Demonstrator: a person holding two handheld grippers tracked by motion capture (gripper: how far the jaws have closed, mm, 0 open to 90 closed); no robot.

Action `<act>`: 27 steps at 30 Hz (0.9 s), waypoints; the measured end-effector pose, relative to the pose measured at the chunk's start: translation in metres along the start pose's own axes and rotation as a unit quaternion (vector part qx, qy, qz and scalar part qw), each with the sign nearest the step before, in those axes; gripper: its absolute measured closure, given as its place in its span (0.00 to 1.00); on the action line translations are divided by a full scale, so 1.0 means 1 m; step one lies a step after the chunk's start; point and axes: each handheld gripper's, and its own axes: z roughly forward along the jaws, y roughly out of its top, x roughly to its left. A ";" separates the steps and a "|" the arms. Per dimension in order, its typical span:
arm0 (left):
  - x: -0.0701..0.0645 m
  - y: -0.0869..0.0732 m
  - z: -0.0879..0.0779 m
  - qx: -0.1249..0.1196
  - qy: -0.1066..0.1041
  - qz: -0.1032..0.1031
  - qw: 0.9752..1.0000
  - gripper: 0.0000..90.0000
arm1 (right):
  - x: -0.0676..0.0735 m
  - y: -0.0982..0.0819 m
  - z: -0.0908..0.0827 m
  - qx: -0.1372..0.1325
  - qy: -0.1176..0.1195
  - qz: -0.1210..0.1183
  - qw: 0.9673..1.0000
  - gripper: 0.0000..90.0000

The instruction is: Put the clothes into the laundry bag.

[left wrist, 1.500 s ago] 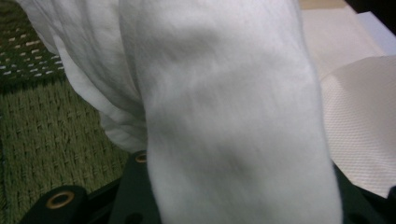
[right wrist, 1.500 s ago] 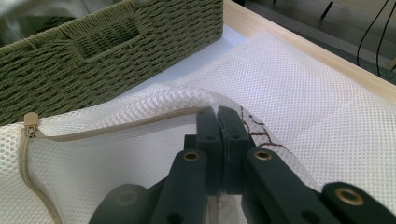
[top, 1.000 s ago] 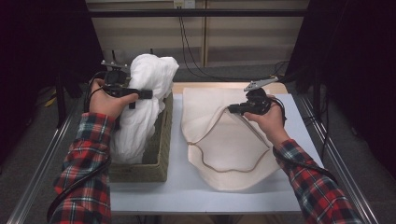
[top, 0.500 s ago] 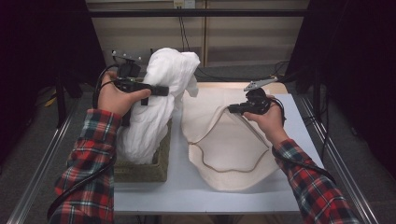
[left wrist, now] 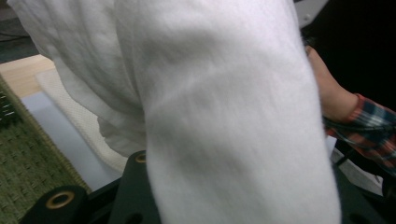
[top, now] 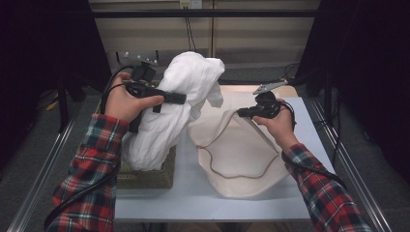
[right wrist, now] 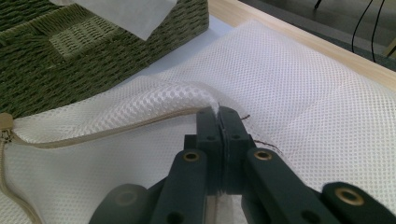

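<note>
High view | left gripper (top: 181, 98) pinching white towel (top: 169, 111) above basket (top: 145, 176) | right gripper (top: 240, 113) pinching mesh bag (top: 237, 159) rim, holding mouth open

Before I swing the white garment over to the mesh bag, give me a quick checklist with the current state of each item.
1. Left hand-held gripper grips the white garment: ok, cloth bunched at its jaws.
2. Garment clear of the woven basket: not ok, its lower end hangs into the basket.
3. Right hand-held gripper shut on the mesh bag edge: ok, jaws pinch it by the zipper.
4. Bag mouth lifted open: ok, the edge is raised off the table.
5. Opening wide enough for the garment: cannot tell.
</note>
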 end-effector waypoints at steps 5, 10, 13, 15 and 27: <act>-0.006 -0.002 0.000 0.008 -0.027 0.017 0.999 0.66 | -0.003 -0.002 0.001 -0.003 -0.002 0.007 1.000 0.99; -0.018 -0.003 0.004 0.018 -0.051 0.035 0.998 0.66 | -0.005 -0.002 0.002 -0.005 0.001 0.011 1.000 0.99; -0.025 -0.004 0.007 0.026 -0.064 0.045 0.997 0.66 | -0.006 -0.002 0.001 -0.007 -0.001 0.011 1.000 0.99; -0.028 -0.004 0.008 0.034 -0.073 0.053 0.995 0.66 | -0.006 -0.002 0.002 -0.007 -0.005 0.012 1.000 0.99; -0.051 -0.008 0.027 0.075 -0.127 0.103 0.984 0.66 | -0.011 -0.002 0.000 -0.013 -0.004 0.019 1.000 0.99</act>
